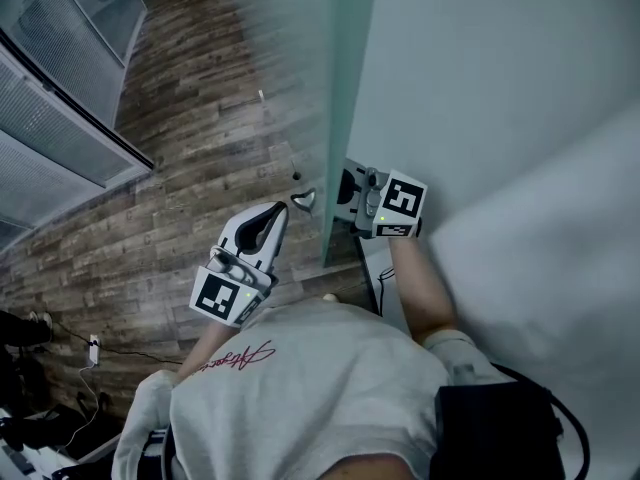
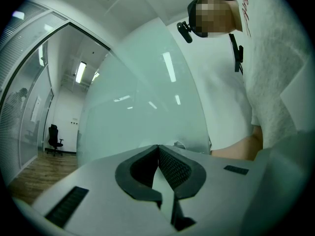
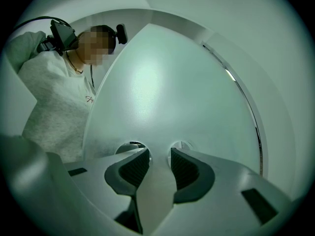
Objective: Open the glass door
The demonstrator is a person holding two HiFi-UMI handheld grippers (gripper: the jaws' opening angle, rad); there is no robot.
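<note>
Presently the right gripper faces the frosted glass door with its jaws apart and nothing seated between them. Two round fittings sit just beyond the tips, one to each side of the gap. The left gripper has its jaws together and empty, with the pane ahead of them. Recommendation: seat the right jaws squarely on the door hardware or edge before pulling, draw steadily along the swing, and hold the left gripper clear of the pane.
</note>
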